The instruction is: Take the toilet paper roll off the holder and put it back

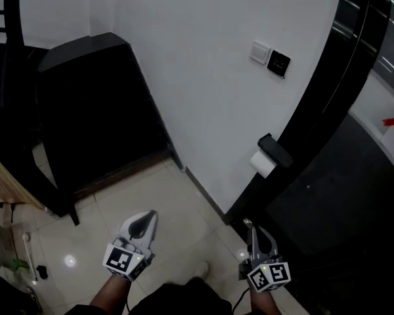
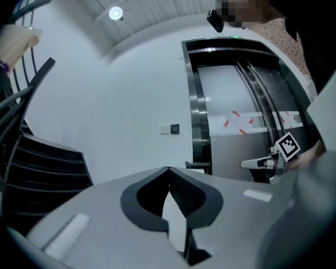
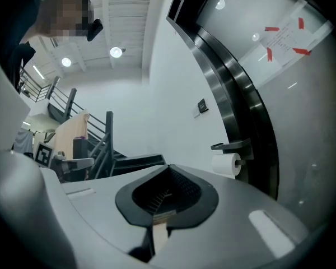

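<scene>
Here, head view: my left claw (image 1: 143,220) and right claw (image 1: 250,229) hang low over the floor tiles (image 1: 184,205), both pointing ahead and touching nothing. The toilet paper roll (image 1: 263,165) sits on its black holder (image 1: 274,149) against the wall (image 1: 203,77), ahead of and above the right claw, well apart from it.

Left gripper view: my left jaws stand tip to tip with nothing between them. The holder lies far ahead, a little right of the tips.

Right gripper view: my right jaws are pressed together and empty. The roll shows to the right of the tips, hung under the holder's shelf, well apart.

Step in hand, as I judge it: the approach, with the roll not yet lifted. The next move calls for carrying the right claw up and forward, parting the jaws to span the roll, then closing gently, since the paper would crush.
</scene>
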